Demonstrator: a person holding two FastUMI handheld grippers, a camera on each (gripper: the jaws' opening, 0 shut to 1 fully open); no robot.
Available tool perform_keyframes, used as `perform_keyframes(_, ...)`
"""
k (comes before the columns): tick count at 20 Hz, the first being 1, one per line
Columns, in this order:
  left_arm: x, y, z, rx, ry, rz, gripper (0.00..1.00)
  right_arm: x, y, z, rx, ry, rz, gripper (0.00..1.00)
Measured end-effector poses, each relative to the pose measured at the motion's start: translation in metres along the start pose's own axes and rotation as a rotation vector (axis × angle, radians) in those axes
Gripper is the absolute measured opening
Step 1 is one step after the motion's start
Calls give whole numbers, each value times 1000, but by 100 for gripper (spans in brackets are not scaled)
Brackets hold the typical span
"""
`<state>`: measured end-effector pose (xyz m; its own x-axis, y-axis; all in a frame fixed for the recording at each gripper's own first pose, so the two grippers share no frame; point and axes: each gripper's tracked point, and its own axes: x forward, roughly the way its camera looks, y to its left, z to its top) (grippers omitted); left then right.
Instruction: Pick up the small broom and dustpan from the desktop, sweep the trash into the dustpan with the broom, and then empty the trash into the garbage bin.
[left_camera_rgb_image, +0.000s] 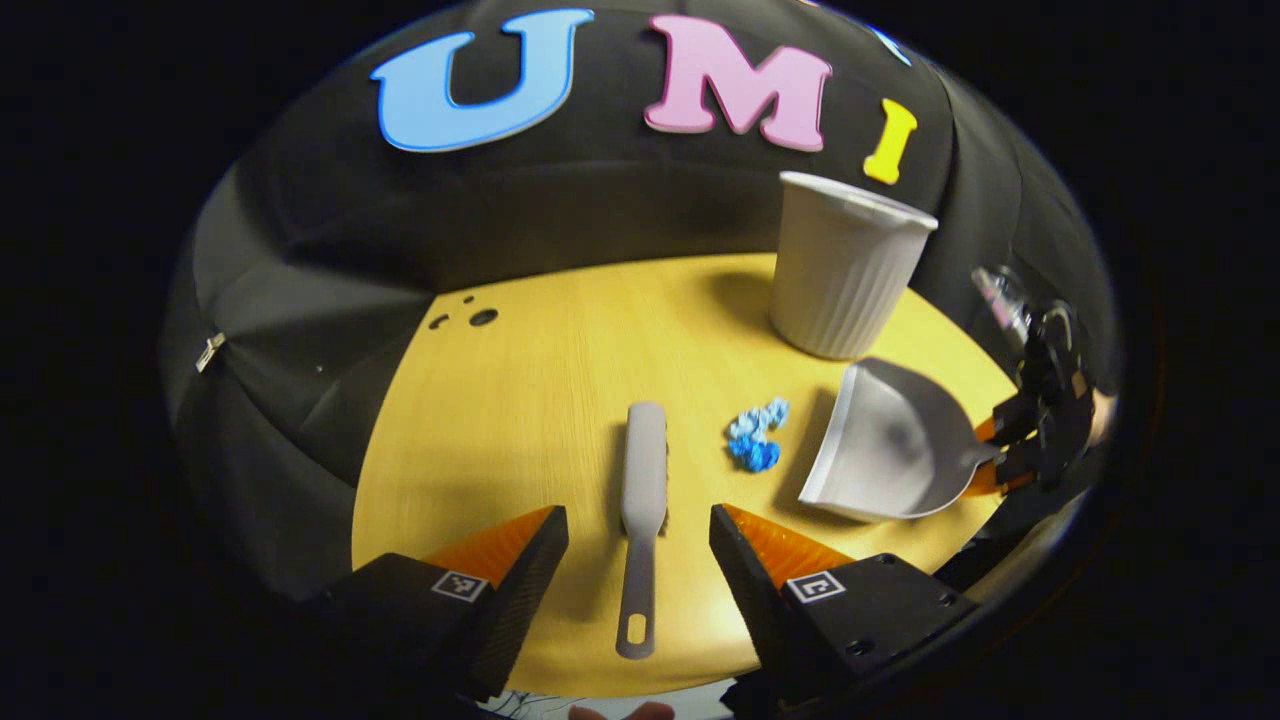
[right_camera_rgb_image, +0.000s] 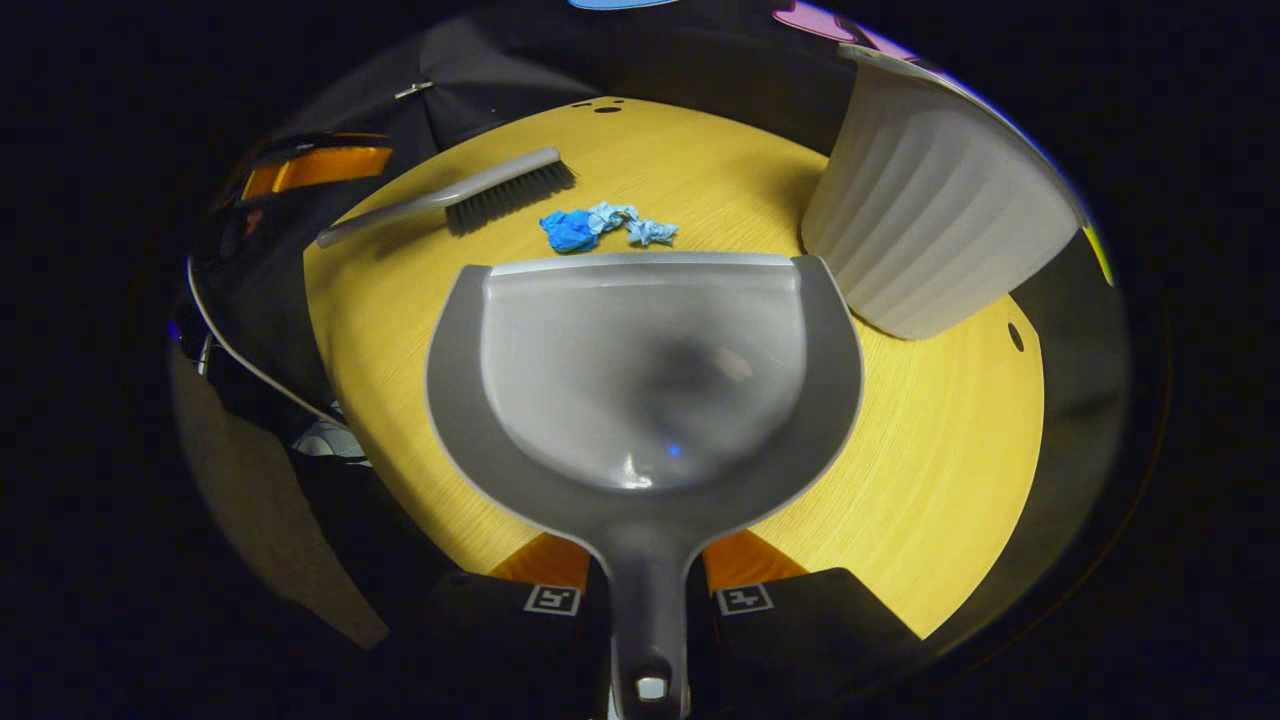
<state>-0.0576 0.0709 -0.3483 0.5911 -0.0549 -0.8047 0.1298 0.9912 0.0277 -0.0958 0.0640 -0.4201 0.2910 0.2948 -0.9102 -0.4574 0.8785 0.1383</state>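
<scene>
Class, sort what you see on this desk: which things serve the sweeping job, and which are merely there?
Job:
broom
dustpan, gripped by right tongs
blue trash
bin
left tongs, open around the broom handle

Merely there:
desk
holes in desk

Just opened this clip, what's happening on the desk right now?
The right gripper is shut on the dustpan handle, its mouth facing the blue crumpled trash. The left gripper is open, straddling the small broom, which lies ungrasped on the desktop. The garbage bin stands upright beyond the dustpan. No sweeping yet.
</scene>
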Motion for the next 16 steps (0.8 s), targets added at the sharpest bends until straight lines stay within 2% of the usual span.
perform_keyframes(4, 33, -1, -36, -7, 164, -24, 87, 1, 1, 0, -48, 23, 15, 34)
perform_keyframes(8, 56, -1, -55, -37, 268, -31, 85, 14, -2, -2, -78, 55, 23, 34)
perform_keyframes(13, 76, 3, -65, -2, 334, -12, 82, 15, -8, 0, -92, 65, 34, 34)
perform_keyframes(16, 77, -2, -69, -6, 354, -29, 77, 17, -10, 1, -84, 63, 40, 34)
